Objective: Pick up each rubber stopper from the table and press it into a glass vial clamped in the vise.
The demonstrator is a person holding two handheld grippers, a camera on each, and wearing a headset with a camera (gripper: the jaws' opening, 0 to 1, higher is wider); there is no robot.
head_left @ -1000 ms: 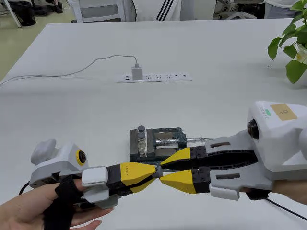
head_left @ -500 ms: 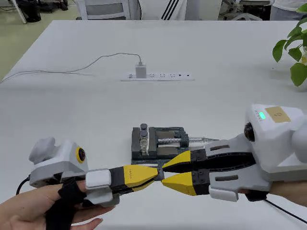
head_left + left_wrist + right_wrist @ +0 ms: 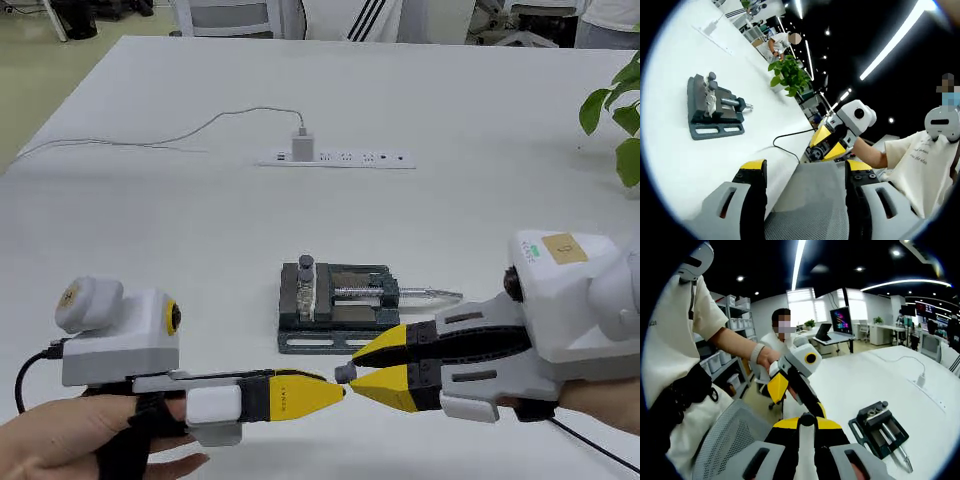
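- Two grippers meet nose to nose at the near table (image 3: 150,230) edge: the right gripper (image 3: 352,372) is pinched on a small grey stopper (image 3: 345,373), while the left gripper (image 3: 325,392) has its jaws spread and empty.
- Just beyond the stopper and slightly left, the vise (image 3: 350,315) holds upright vials (image 3: 305,295). The right gripper is nearer, and the path looks clear.
- One vial looks capped; I cannot tell which mouth is free.
- Farther back lies a power strip (image 3: 340,158), with a plant (image 3: 625,110) at far right.
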